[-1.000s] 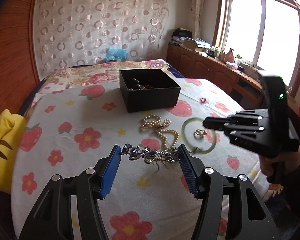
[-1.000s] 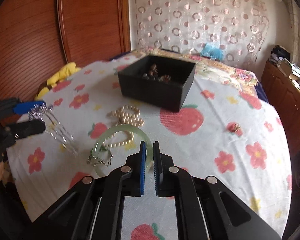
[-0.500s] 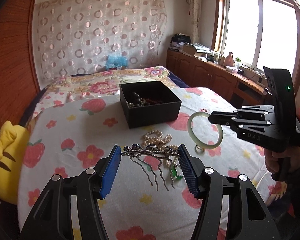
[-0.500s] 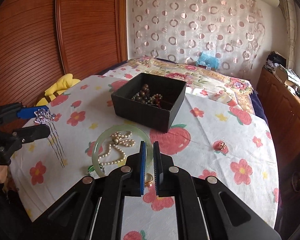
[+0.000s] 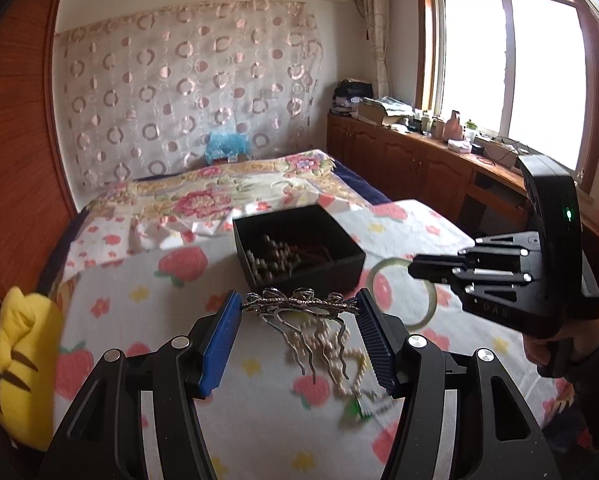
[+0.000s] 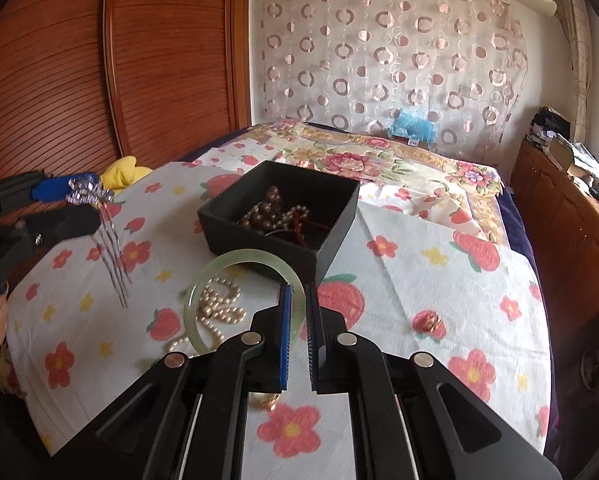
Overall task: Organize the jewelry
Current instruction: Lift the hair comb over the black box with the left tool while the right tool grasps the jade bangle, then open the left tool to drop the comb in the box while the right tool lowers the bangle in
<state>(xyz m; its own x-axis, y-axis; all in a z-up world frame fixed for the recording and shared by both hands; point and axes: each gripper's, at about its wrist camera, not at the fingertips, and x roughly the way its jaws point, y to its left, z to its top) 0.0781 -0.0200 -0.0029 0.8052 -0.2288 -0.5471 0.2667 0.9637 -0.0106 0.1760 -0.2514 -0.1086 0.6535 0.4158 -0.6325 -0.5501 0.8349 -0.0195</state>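
Right now my left gripper point(image 5: 299, 312) has its jaws about half open, clamped across the two ends of a silver hair comb point(image 5: 299, 302). The comb's jewelled top spans the gap between the blue pads and its wavy prongs hang down, clear of the cloth point(image 6: 419, 280).

My right gripper point(image 6: 296, 300) is nearly closed, pinching the rim of a pale green bangle point(image 6: 235, 264). The bangle is lifted off the cloth and stands out to the left of the jaws; in the left view it shows as a ring at the tip of that gripper, just right of the box point(image 5: 299, 248).

That black box sits open on the flower-and-strawberry cloth, ahead of both grippers, with dark brown beads point(image 6: 267, 210) and some reddish pieces inside. A pearl necklace point(image 6: 219, 308) lies in a loose heap on the cloth in front of the box, below the held bangle and comb. A gold ring point(image 6: 265, 400) lies close under my right jaws, partly hidden by them. One small red and gold piece point(image 6: 429, 322) lies on its own to the right, well apart from the rest. A yellow plush point(image 5: 23, 360) rests at the bed's left edge.
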